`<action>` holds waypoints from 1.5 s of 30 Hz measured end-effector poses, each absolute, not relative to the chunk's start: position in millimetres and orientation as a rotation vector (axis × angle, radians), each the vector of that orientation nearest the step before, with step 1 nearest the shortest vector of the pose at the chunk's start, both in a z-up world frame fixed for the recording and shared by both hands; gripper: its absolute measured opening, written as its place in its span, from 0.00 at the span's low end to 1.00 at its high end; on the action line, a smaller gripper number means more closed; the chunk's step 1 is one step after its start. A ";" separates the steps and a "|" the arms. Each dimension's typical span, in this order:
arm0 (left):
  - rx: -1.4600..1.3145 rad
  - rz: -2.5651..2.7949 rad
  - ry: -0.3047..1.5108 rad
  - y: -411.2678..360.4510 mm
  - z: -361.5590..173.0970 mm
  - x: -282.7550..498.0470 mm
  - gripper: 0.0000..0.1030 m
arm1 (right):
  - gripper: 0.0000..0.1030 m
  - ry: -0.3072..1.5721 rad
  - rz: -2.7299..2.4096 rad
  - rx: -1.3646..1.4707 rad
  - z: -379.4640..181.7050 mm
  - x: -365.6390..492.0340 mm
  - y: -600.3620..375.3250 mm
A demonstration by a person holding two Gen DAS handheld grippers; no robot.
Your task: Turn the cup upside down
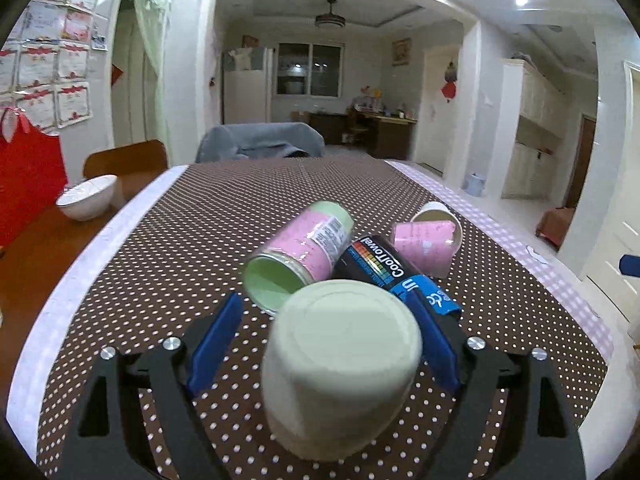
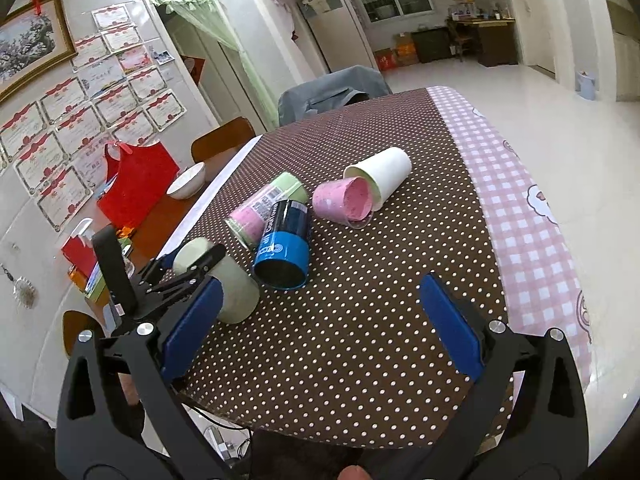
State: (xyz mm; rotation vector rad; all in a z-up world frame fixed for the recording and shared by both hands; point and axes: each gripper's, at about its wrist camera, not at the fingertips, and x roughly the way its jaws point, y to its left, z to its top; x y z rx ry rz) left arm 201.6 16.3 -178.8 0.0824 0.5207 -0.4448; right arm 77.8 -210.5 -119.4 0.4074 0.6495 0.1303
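Pale green cup [image 1: 340, 364], base up between the left gripper's [image 1: 324, 340] spread fingers, could tip toward the blue can [image 2: 285, 246] nearby; right gripper [image 2: 320, 320] hovers spread, empty.

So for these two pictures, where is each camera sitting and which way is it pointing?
Left wrist: on the left gripper, looking along the dotted table at the pale green cup, bottom up between its blue fingers.
Right wrist: on the right gripper, open, higher up, looking across the table; the left gripper shows at left.
Shared: the pale green cup, blue can, pink cup.
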 end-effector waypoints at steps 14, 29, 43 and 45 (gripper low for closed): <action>0.169 -0.258 0.444 7.8 -131.8 144.1 0.83 | 0.94 0.604 0.188 0.340 -101.3 62.3 -182.2; 0.123 -0.110 0.462 17.3 -71.9 83.1 0.83 | 0.94 0.476 0.179 0.271 -66.1 37.9 -176.0; 0.134 -0.002 0.407 21.0 -27.4 36.5 0.83 | 0.94 0.388 0.126 0.161 -42.4 16.6 -159.2; 0.129 0.005 0.399 22.7 -22.6 29.8 0.83 | 0.94 0.379 0.118 0.142 -40.2 14.4 -155.2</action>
